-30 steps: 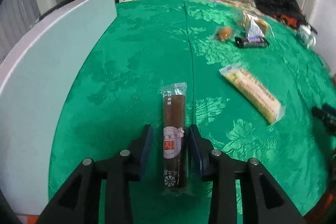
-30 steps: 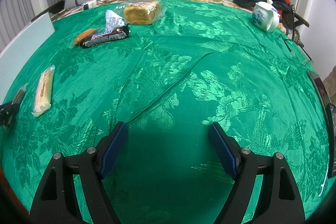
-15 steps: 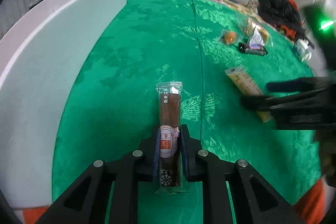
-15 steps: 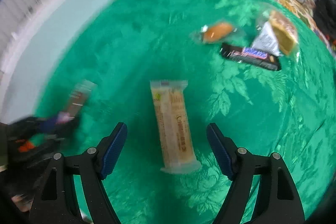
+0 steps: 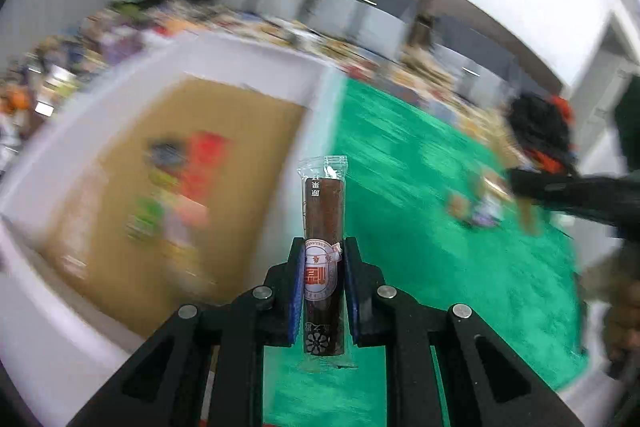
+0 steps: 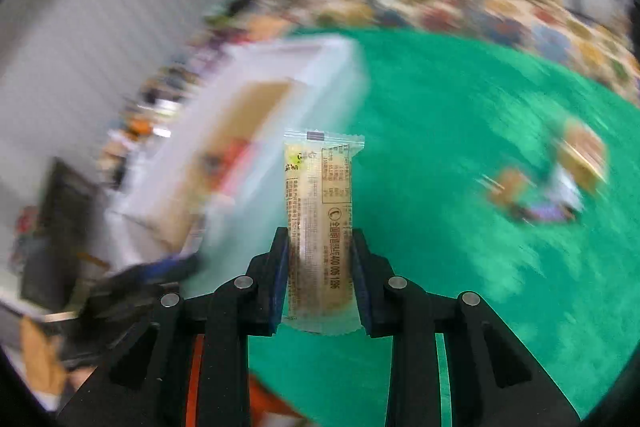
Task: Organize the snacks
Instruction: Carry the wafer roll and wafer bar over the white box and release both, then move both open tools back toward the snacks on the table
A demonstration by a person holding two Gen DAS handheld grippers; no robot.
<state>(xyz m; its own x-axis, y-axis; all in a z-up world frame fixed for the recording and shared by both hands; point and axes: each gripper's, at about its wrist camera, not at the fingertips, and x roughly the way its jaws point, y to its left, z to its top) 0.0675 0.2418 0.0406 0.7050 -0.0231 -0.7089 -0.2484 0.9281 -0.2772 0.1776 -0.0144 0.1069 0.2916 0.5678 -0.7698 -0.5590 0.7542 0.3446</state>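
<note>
Carrying, left wrist view: left gripper (image 5: pixel 322 291) is clamping the brown snack stick (image 5: pixel 324 247), now lifted off the green tablecloth (image 5: pixel 440 247) toward the white box (image 5: pixel 240 67).
Carrying, right wrist view: right gripper (image 6: pixel 320 283), open half a second ago, is now gripping the pale wafer bar (image 6: pixel 320 227), airborne beside that box (image 6: pixel 280 67); both are nearing drop-off.

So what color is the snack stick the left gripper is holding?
Dark brown, in a clear wrapper with a red-and-white label: the snack stick, clearest in the left wrist view.
</note>
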